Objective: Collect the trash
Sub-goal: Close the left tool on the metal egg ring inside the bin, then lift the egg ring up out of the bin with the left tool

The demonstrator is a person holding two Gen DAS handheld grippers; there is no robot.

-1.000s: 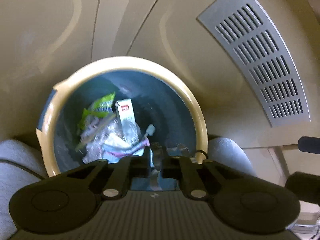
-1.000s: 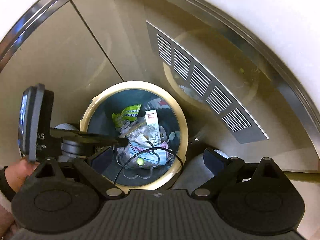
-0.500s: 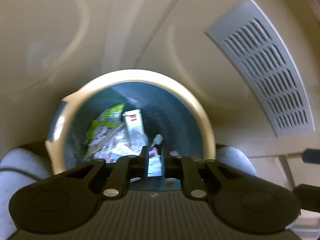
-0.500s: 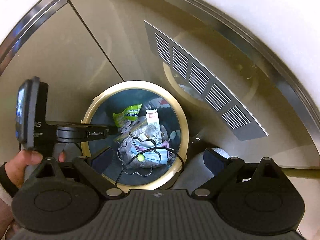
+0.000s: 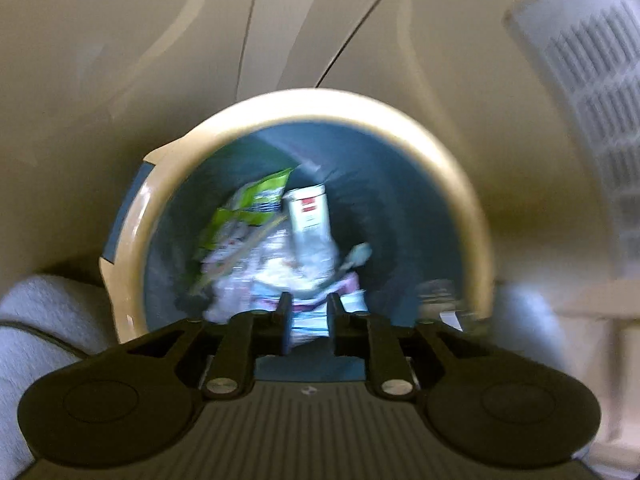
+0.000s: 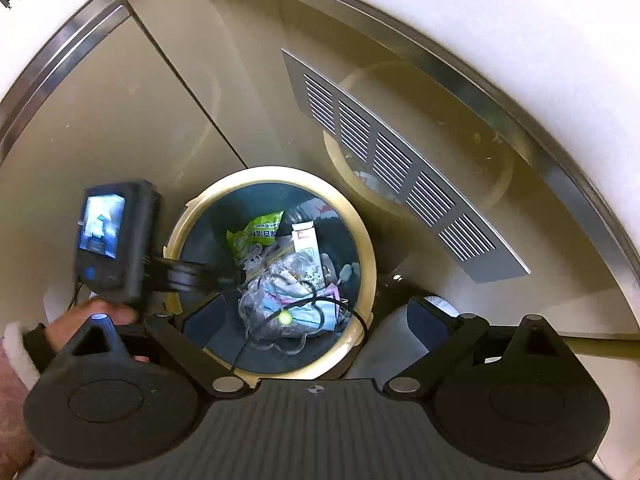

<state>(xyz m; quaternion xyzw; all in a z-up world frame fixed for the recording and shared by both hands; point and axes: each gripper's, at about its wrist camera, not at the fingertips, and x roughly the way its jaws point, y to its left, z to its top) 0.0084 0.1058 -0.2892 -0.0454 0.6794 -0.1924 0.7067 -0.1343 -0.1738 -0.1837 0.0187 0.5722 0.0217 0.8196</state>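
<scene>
A round trash bin with a beige rim (image 5: 328, 106) (image 6: 362, 240) and dark liner stands on the floor. It holds a green snack bag (image 5: 256, 200) (image 6: 256, 234), a white carton (image 5: 310, 210) (image 6: 306, 240), crumpled plastic and a black cable (image 6: 320, 308). My left gripper (image 5: 308, 312) hovers over the bin's near edge, jaws a little apart and empty; it also shows in the right wrist view (image 6: 232, 278). My right gripper (image 6: 316, 316) is wide open and empty above the bin.
Beige cabinet panels stand behind the bin. A grey vent grille (image 6: 400, 168) (image 5: 592, 100) is at the right. White slippers (image 5: 44, 316) (image 6: 400, 344) sit beside the bin. A hand (image 6: 88, 320) holds the left gripper's handle and screen (image 6: 112, 236).
My left gripper has opened a little and let go of the cable, which now lies in the bin. It has pulled back and up from the bin. My right gripper has barely moved.
</scene>
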